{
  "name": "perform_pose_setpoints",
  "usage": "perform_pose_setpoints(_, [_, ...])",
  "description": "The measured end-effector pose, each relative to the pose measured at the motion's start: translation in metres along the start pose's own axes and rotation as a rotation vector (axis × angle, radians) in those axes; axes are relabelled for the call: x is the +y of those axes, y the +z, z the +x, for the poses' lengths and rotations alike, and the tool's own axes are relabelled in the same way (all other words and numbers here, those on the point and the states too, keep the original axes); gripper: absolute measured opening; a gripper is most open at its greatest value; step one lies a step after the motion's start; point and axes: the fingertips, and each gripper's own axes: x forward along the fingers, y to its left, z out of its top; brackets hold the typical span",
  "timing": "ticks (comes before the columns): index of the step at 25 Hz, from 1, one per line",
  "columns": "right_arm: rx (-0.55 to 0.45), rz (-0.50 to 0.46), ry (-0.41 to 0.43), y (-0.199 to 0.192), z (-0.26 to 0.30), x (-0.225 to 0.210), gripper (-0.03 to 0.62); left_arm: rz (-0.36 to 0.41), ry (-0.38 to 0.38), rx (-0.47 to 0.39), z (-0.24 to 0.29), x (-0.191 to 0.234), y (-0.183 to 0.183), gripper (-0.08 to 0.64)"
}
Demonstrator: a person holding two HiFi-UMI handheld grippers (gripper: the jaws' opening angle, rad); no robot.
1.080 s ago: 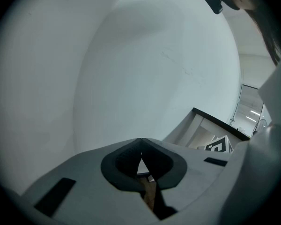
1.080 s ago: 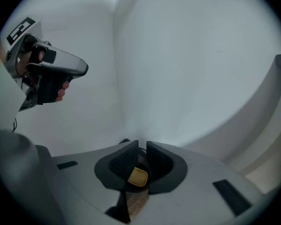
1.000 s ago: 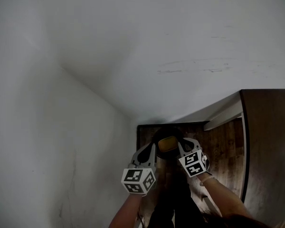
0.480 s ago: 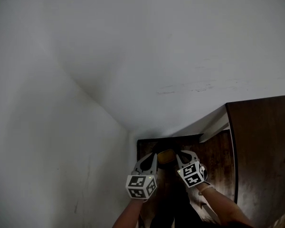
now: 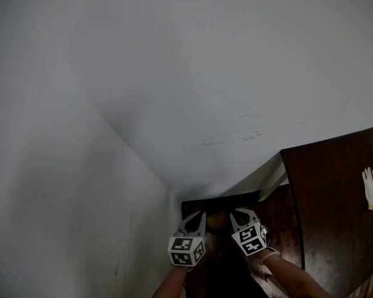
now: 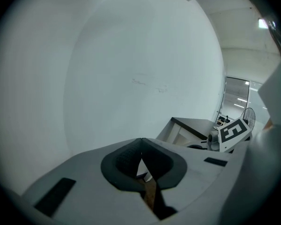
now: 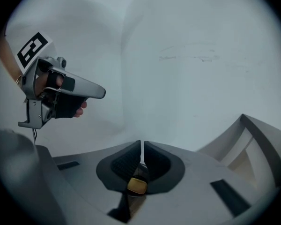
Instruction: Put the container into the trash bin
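Container, as I take the yellow patch [image 5: 216,220] to be, lies low on the dark floor between both grippers, held by neither. The left gripper [image 5: 198,217] has its jaws closed on nothing; the right gripper [image 5: 237,216] has its jaws nearly shut and empty, the patch below them. Over the last second that patch has shrunk as the grippers drew back, and a white glove [image 5: 371,187] came into view. This suggests the container has been let go; no trash bin can be made out.

white wall corner [image 5: 173,191] ahead; dark panel [image 5: 336,197] beside right gripper [image 5: 236,215].
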Motion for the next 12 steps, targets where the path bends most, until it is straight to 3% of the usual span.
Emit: perform_pose_setpoints(12, [-0.088,0.057,-0.067,0.042,-0.070,0.004,0.025,0.007,-0.011,-0.050,-0.053,-0.037,0.035,0.020])
